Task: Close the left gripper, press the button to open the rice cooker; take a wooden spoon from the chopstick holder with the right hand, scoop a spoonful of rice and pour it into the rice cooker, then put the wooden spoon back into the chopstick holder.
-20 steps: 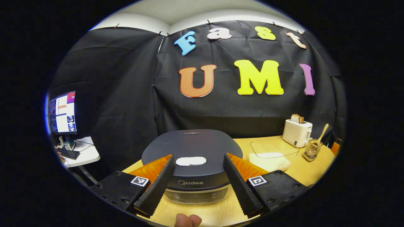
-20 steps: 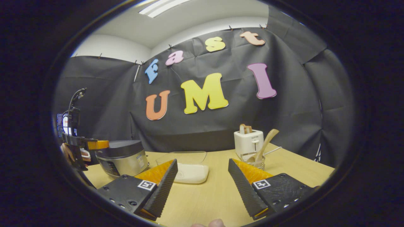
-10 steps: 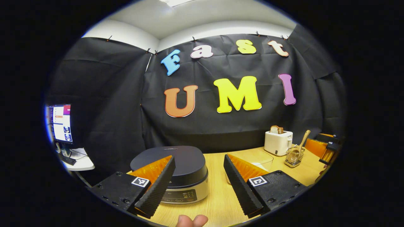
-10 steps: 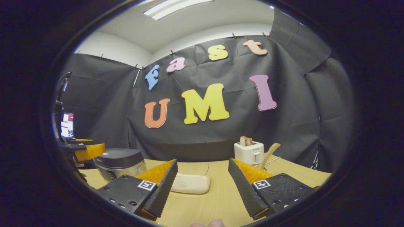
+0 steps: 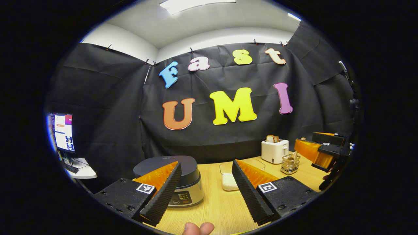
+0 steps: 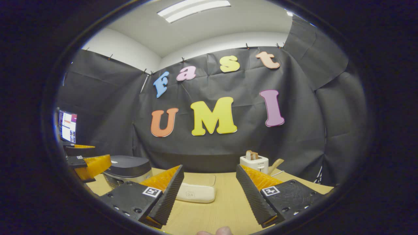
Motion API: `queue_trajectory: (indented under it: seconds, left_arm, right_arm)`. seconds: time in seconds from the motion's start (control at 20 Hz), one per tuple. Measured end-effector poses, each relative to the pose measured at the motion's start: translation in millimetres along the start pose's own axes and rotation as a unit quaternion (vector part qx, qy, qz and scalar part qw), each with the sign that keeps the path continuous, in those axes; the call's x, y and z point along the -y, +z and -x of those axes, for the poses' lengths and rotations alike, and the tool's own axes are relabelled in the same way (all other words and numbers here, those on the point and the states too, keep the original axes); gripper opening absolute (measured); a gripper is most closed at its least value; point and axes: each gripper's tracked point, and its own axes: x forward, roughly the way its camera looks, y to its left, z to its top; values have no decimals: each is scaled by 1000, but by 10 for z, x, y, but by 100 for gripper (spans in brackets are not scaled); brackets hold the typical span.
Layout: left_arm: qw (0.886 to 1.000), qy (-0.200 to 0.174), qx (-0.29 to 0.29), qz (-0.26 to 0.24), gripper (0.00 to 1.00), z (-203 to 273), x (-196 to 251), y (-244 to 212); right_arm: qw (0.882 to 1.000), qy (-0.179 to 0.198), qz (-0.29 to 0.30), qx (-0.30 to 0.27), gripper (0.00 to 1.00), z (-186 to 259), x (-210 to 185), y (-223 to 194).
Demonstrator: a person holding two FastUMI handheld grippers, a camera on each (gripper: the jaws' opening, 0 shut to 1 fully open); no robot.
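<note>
The rice cooker stands at the table's left with its dark lid down. My left gripper hangs open well back from it, nothing between its fingers. A clear box of rice sits mid-table. The wire chopstick holder with the wooden spoon stands beside the toaster. In the right gripper view my right gripper is open and empty, with the rice cooker far left, the rice box ahead and the spoon handle behind its right finger.
A white toaster with bread stands at the back right, also the toaster. A monitor sits on a side desk to the left. The other gripper hovers at the table's right end; the left one near the cooker.
Both grippers have drawn back and tilted up; the cooker, under the left fingers a second ago, now lies farther off. The right gripper has come into the left gripper view.
</note>
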Motion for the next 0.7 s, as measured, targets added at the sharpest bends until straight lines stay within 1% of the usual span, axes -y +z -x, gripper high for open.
queue_trajectory:
  seconds: [0.05, 0.1, 0.15, 0.2, 0.25, 0.4, 0.45, 0.55, 0.7]
  left_arm:
    - [1000, -4, 2, -4, 99, 31, -3, 28]
    - [1000, -2, 10, -6, 99, 61, -40, 69]
    - [1000, -3, 12, -6, 95, 68, -58, 97]
    - [1000, -10, 11, -3, 99, 74, -19, 107]
    - [1000, -15, 13, 4, 99, 83, -10, 138]
    - [999, -29, 13, 31, 99, 113, -47, 140]
    - [999, -27, 13, 37, 99, 118, -101, 147]
    - [999, -12, 7, 41, 99, 79, -233, 131]
    - [1000, 1, 1, 31, 99, 64, -289, 74]
  right_arm:
    - [1000, -1, 2, 1, 95, 24, -32, 20]
    - [1000, -4, 4, 5, 91, 61, -50, 49]
    - [1000, -9, 4, 9, 95, 102, -69, 85]
    - [1000, -12, 4, 14, 91, 142, -94, 120]
    - [1000, -16, 5, 16, 95, 166, -109, 154]
    - [1000, -21, 14, 13, 95, 193, -185, 237]
    - [1000, -21, 17, 15, 95, 213, -218, 268]
    - [999, -20, 27, 20, 95, 240, -281, 303]
    - [999, -14, 30, 13, 95, 208, -357, 268]
